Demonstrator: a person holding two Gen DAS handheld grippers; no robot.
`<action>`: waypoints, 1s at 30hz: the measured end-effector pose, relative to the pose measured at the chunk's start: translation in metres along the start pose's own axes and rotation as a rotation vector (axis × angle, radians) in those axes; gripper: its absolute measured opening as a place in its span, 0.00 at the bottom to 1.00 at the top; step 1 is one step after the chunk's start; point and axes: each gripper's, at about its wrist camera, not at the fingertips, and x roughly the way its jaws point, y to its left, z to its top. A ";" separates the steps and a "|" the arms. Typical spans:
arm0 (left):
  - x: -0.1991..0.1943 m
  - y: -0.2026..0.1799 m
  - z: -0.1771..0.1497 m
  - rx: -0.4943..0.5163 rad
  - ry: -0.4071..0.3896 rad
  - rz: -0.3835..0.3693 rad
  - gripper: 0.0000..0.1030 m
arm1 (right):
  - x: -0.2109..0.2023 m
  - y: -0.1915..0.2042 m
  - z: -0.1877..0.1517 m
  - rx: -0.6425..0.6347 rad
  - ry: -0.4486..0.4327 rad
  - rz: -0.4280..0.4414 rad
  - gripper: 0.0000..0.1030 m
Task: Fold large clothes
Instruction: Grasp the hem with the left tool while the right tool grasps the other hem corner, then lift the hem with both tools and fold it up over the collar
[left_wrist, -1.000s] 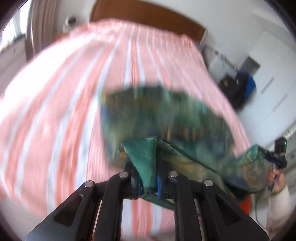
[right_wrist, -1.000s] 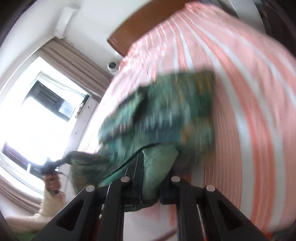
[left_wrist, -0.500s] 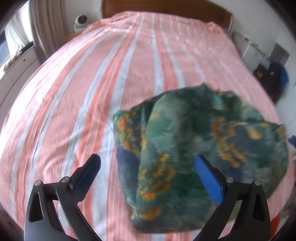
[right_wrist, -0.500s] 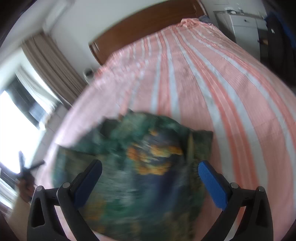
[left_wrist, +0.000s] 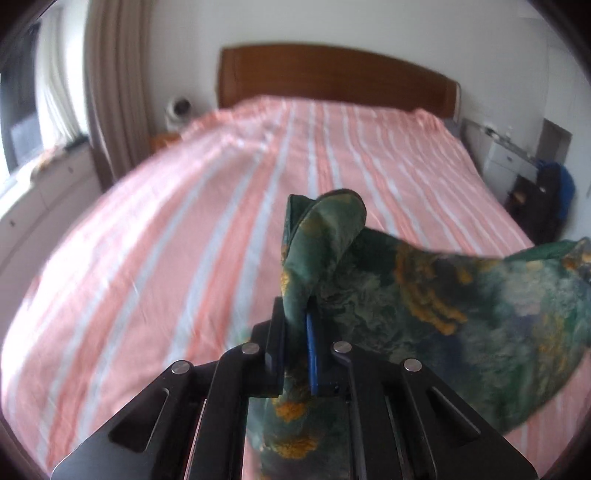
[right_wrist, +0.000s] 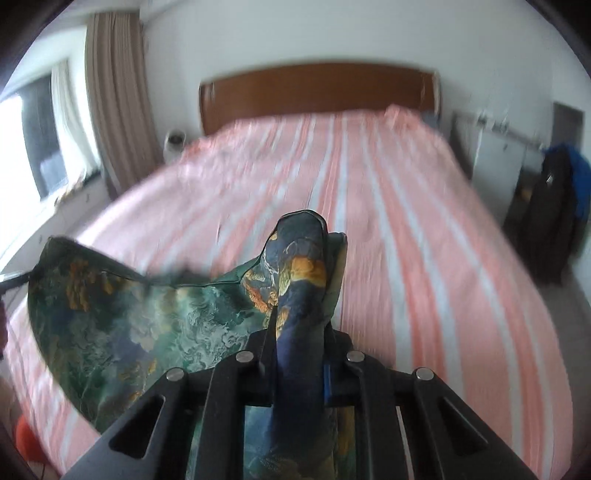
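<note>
Both grippers lifting the green cloth above the bed — mid-fold.

The left gripper (left_wrist: 295, 354) and right gripper (right_wrist: 299, 362) are each clamping a bunched corner of the cloth (left_wrist: 443, 314), which is hanging over the bed (left_wrist: 184, 258); next, likely laying it flat. The right view alone is showing the cloth's far left edge — the left view, its right.

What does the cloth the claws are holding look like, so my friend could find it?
Find the big bed with pink and white stripes and a brown headboard. At its near end, the left claw and right claw each pinch the green garment stretched between them. It is the only dark green cloth, blotched with orange and blue.
</note>
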 end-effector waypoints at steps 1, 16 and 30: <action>0.009 -0.003 0.002 0.008 -0.014 0.030 0.07 | 0.005 0.000 0.009 0.023 -0.032 -0.012 0.15; 0.156 -0.019 -0.091 0.064 0.147 0.131 0.15 | 0.170 -0.055 -0.097 0.337 0.221 0.019 0.26; 0.168 -0.015 -0.094 0.058 0.132 0.140 0.18 | 0.170 -0.047 -0.097 0.303 0.194 -0.028 0.35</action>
